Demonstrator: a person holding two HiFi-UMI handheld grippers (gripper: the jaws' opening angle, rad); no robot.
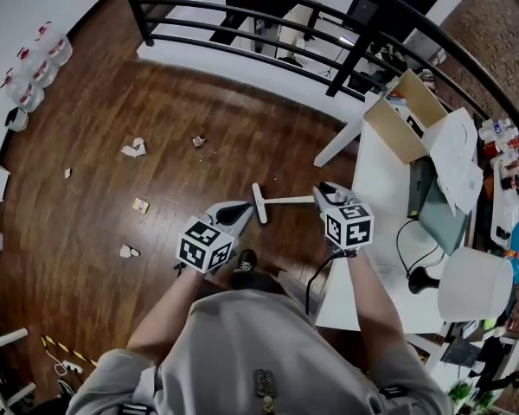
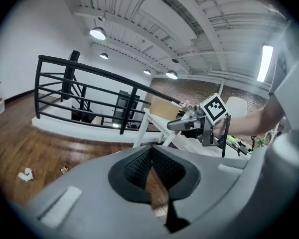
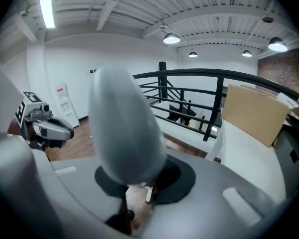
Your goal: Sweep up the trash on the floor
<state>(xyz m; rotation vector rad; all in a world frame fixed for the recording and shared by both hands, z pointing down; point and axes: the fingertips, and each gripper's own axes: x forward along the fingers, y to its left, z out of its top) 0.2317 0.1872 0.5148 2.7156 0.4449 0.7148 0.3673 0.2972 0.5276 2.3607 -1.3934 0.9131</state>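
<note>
Several bits of trash lie on the dark wood floor: crumpled white paper [image 1: 134, 148] [image 2: 25, 174], a small scrap [image 1: 198, 142] [image 2: 64, 170], a tan piece [image 1: 140, 205] and a white piece [image 1: 129, 252]. A white broom [image 1: 287, 201] stands between my hands, its crossbar head [image 1: 259, 203] down by the floor. My right gripper [image 1: 323, 191] [image 3: 144, 184] is shut on the broom's handle, and the rounded handle end [image 3: 124, 128] fills the right gripper view. My left gripper [image 1: 242, 207] [image 2: 149, 166] is shut and empty, just left of the broom head.
A black railing [image 1: 268, 11] bounds the floor at the back. A white table [image 1: 376, 188] with a cardboard box [image 1: 406, 115], papers and a lamp [image 1: 471, 284] stands on the right. Plastic bottles [image 1: 35, 67] line the left wall. My shoe [image 1: 245, 263] is under the left gripper.
</note>
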